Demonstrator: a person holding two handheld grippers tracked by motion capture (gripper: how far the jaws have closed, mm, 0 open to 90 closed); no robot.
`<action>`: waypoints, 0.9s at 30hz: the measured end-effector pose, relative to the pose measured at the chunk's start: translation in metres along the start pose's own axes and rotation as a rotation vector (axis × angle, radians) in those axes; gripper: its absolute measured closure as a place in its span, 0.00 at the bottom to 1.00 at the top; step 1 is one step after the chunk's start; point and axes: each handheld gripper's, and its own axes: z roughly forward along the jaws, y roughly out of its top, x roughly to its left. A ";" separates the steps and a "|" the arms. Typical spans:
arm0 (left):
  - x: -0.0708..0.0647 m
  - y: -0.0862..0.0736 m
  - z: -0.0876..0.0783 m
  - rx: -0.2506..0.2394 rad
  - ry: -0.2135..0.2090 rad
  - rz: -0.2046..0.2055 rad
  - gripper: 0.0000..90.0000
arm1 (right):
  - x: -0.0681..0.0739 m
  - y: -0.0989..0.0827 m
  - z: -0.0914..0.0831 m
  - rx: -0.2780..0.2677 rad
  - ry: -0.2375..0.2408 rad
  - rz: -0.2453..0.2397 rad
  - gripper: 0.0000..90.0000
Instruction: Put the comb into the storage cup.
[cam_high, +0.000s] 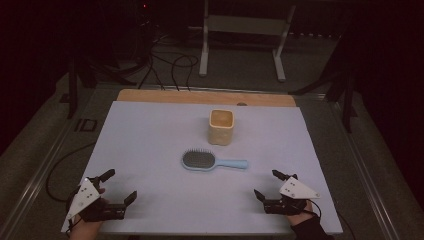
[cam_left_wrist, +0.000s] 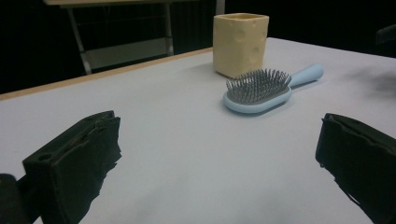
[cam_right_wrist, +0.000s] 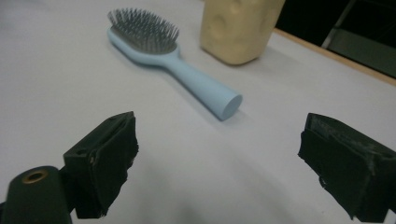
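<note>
A brush (cam_high: 214, 161) is laid at the centre of the frame on a table (cam_high: 150, 145), handle pointed right. A cup (cam_high: 221, 127) is set just above it, apart.

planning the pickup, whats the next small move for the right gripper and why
Probably ease the right gripper forward toward the hairbrush handle: its jaws stand open and empty, the handle's end points its way, and bare mat lies between.
</note>
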 end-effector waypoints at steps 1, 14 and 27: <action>0.000 0.000 0.000 0.003 -0.002 0.005 0.00 | 0.001 0.001 0.000 0.006 0.010 0.002 0.12; -0.002 0.001 0.003 0.010 -0.010 0.016 0.00 | 0.004 0.002 -0.001 0.051 0.049 0.024 0.11; -0.003 0.001 0.003 0.006 -0.015 0.020 0.00 | 0.010 0.012 -0.006 0.075 0.071 0.027 0.11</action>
